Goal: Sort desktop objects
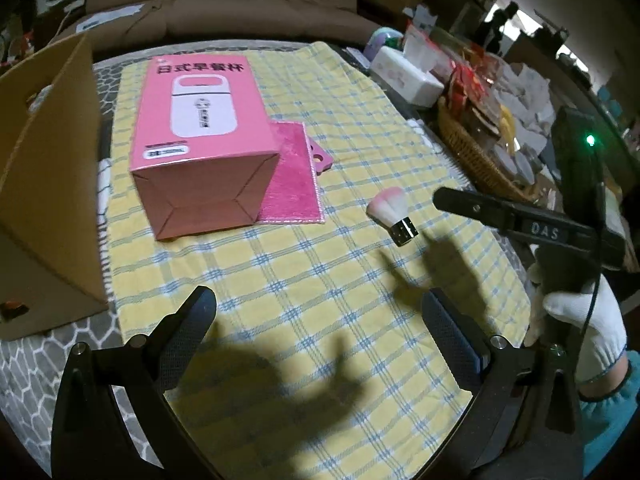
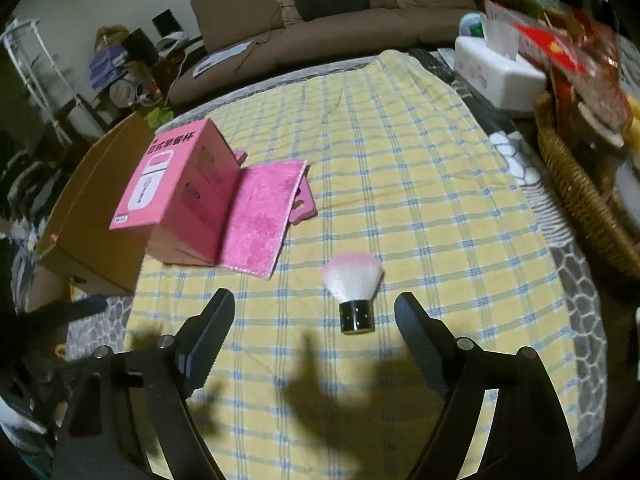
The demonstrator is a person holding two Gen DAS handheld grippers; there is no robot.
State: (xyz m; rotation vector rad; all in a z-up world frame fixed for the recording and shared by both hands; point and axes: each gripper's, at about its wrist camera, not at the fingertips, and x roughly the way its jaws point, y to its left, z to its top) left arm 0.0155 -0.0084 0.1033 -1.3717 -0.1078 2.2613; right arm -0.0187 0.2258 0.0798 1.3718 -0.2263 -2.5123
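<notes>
A short brush (image 1: pixel 390 216) with white, pink-tipped bristles and a black ferrule lies on the yellow checked cloth (image 1: pixel 320 272). In the right wrist view the brush (image 2: pixel 354 292) lies just ahead of my open, empty right gripper (image 2: pixel 316 322), nearer its right finger. A pink carton (image 1: pixel 200 136) lies on the cloth beside a pink fuzzy cloth (image 1: pixel 290 176) and a pink case (image 1: pixel 322 158). My left gripper (image 1: pixel 320 312) is open and empty, above bare cloth. The right gripper body (image 1: pixel 520 220) shows at the right of the left wrist view.
An open cardboard box (image 1: pixel 44 184) stands at the table's left edge. A wicker basket (image 2: pixel 580 196) of snacks and a white tissue box (image 2: pixel 496 68) crowd the right side. A brown sofa (image 2: pixel 320 28) lies beyond the table.
</notes>
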